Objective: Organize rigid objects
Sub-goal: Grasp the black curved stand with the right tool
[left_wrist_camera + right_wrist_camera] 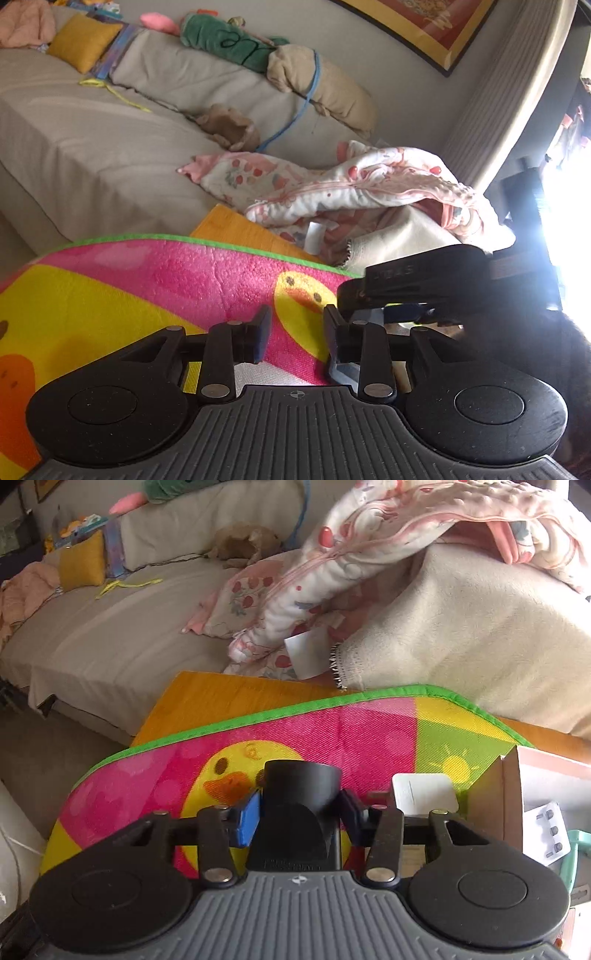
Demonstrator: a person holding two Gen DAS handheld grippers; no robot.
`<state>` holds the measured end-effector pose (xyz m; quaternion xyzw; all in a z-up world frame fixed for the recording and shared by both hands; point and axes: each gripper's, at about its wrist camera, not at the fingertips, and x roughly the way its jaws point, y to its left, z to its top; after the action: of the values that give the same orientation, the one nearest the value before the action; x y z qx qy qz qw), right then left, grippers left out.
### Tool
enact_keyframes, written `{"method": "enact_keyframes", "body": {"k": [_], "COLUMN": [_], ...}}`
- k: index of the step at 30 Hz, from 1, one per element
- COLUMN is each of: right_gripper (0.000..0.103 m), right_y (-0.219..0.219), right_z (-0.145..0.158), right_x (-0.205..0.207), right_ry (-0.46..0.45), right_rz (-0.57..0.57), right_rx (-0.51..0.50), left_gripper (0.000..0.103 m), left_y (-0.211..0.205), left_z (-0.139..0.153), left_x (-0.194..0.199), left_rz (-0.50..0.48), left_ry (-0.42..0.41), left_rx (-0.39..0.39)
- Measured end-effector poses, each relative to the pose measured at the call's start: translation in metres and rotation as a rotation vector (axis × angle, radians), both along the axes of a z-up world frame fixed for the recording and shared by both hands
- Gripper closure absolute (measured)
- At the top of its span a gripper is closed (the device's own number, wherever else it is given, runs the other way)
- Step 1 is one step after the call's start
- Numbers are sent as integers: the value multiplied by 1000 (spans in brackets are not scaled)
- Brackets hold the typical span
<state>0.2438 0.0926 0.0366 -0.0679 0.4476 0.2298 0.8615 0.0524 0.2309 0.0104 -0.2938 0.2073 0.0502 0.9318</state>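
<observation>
Black plastic nozzle [301, 812], flared round mouth, clenched in right gripper [301, 818], left gripper [297, 338] released

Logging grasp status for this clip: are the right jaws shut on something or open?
Shut on the black object: the right gripper has a pad pressed to each of its sides, above the colourful mat.

The black object [301, 812] clamped in the right gripper [300, 818] hides part of the duck [229, 771] on the mat, and its embossed lettering is unreadable. The cardboard box [517, 794] runs off the right edge. Window glare [569, 192] washes out everything there.
</observation>
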Motion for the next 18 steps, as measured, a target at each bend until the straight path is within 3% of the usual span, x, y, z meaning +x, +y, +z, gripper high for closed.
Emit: {"method": "enact_keyframes", "body": {"k": [4, 9, 14, 18], "right_gripper": [57, 57, 57, 58], "right_y": [-21, -86, -172, -225], "right_z": [26, 54, 35, 11], "right_x": [-37, -103, -150, -177], "right_ry": [-55, -88, -37, -35], "right_rz": [86, 157, 67, -53], "right_rx": [73, 182, 197, 172], "left_gripper": [69, 69, 69, 69], "left_y": [-2, -11, -29, -48], "left_z": [-3, -7, -8, 6], "left_x": [2, 7, 23, 45], "left_rz": [-10, -73, -187, -300], "left_ry": [15, 19, 43, 60], "left_rx": [5, 12, 34, 152]}}
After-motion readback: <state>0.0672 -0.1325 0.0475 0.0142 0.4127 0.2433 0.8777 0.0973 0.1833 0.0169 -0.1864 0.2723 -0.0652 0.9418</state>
